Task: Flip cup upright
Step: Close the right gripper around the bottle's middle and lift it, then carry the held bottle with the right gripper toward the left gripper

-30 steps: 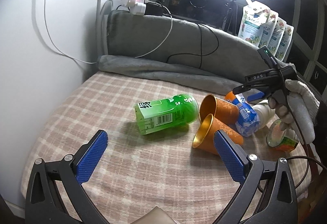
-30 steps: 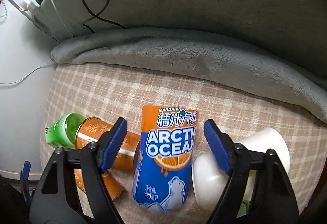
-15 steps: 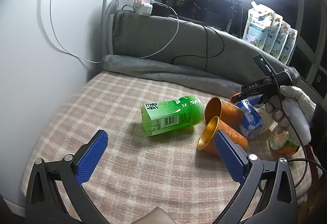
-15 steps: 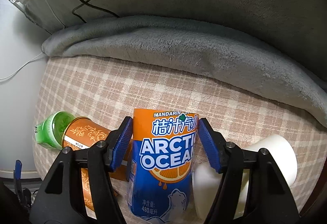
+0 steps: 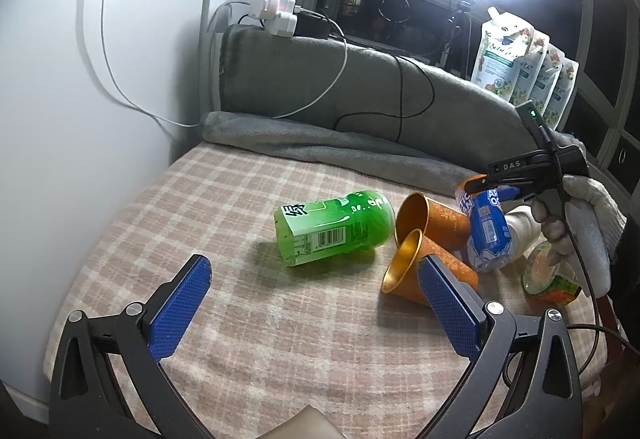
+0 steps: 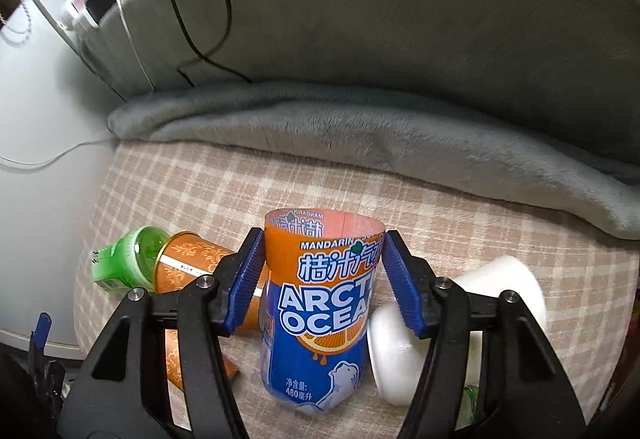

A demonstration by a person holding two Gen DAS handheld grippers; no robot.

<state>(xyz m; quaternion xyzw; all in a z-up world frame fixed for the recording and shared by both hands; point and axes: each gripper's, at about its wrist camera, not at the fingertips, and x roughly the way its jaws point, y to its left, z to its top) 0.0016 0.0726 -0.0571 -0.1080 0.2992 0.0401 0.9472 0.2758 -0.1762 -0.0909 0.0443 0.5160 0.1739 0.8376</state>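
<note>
A blue and orange "Arctic Ocean" cup (image 6: 320,303) stands tilted, its open rim up and its base on the checked cloth. My right gripper (image 6: 322,279) is shut on its upper part, one blue pad on each side. In the left wrist view the same cup (image 5: 486,231) leans at the right, held by the right gripper (image 5: 494,187). My left gripper (image 5: 314,303) is open and empty, low over the cloth in front of the green cup (image 5: 334,227).
Two orange cups (image 5: 430,215) (image 5: 424,271) lie on their sides with gold mouths facing left. A white cup (image 6: 456,319) lies at the right. A printed cup (image 5: 550,275) lies at the far right. A grey blanket (image 6: 360,119) and cables (image 5: 400,95) lie behind.
My right gripper closed on the blue and orange cup and tipped it from lying flat toward upright. The left gripper drew back a little and stayed open.
</note>
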